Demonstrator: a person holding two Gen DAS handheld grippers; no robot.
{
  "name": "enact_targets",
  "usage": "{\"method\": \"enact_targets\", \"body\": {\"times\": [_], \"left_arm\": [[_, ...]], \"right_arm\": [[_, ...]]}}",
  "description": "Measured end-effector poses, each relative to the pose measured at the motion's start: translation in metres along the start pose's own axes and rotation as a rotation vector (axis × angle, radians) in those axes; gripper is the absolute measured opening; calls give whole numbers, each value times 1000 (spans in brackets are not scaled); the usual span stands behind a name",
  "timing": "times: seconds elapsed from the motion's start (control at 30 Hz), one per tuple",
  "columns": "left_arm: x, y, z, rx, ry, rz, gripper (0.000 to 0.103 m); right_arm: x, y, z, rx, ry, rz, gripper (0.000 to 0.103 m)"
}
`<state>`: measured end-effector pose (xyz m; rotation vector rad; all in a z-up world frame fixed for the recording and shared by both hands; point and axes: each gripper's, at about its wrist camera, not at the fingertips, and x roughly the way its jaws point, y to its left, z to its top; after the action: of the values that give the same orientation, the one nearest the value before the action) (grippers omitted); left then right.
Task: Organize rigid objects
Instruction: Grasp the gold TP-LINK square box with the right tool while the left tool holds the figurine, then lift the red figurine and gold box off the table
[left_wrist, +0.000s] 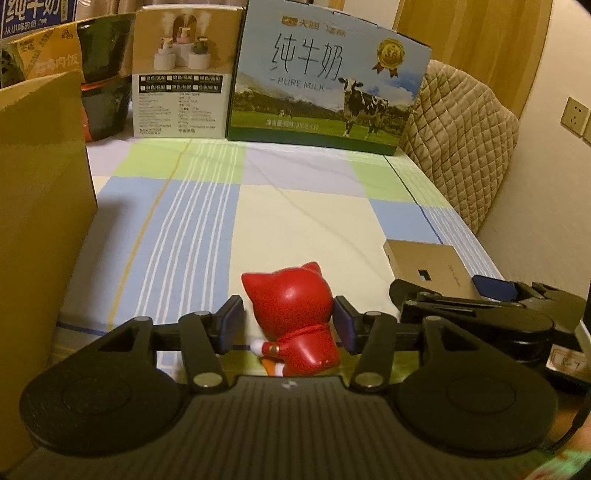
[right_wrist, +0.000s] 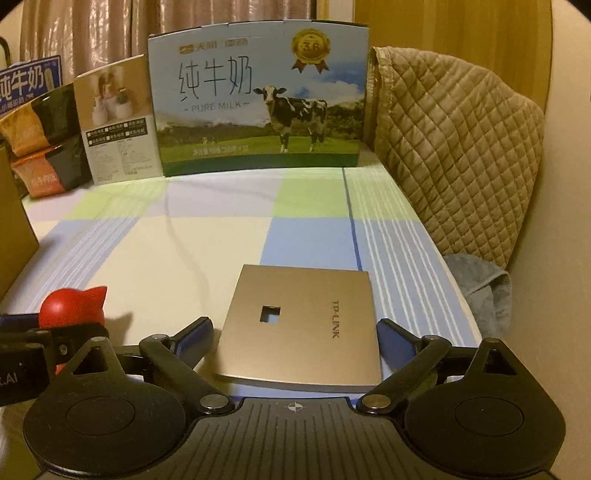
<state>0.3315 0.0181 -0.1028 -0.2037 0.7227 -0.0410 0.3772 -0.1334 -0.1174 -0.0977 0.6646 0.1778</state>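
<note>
A red cat-eared figurine (left_wrist: 293, 321) stands on the checked cloth between the pads of my left gripper (left_wrist: 289, 323). The pads sit right at its sides; I cannot tell whether they press it. It also shows in the right wrist view (right_wrist: 72, 306), partly hidden behind the left gripper. A flat gold TP-LINK panel (right_wrist: 301, 326) with a square hole lies on the cloth between the fingers of my right gripper (right_wrist: 295, 341), which is open with gaps on both sides. The panel also shows in the left wrist view (left_wrist: 428, 267).
A pure milk carton (left_wrist: 325, 77) and a humidifier box (left_wrist: 183, 72) stand at the back of the table. A tall cardboard box (left_wrist: 40, 206) stands on the left. A quilted chair back (right_wrist: 454, 151) and a grey cloth (right_wrist: 484, 288) are at the right edge.
</note>
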Motion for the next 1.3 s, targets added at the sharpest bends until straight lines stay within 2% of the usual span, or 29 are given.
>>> {"method": "enact_targets", "body": {"times": [0.1,0.37,0.4,0.47,0.53,0.9,1.1,1.3], "left_arm": [[-1,-1,2,1,-12,8,52],[7,-6,4,16,11,33,52],[8,-6,4,17,14,32,50],[7,-5,5,14,16,17,41],[3,-5,5,10,11,21,41],[-49,-16,-6,66,-65,8,40],[-82,-24,-15,67,-62,-17,40],[-122,-32,-18,65,-54,-36,40]], "right_arm": [[0,-2,1,23,-2,-17,85],[-7,-3,1,53,15,-29,85],[-7,-5,0,60,15,-28,85],[-9,-6,0,68,13,-31,85],[-11,-7,0,75,11,-30,85],[-52,-11,3,108,-35,-29,85],[-88,-14,0,139,-57,-33,85],[-131,-11,-19,181,-48,-36,85]]}}
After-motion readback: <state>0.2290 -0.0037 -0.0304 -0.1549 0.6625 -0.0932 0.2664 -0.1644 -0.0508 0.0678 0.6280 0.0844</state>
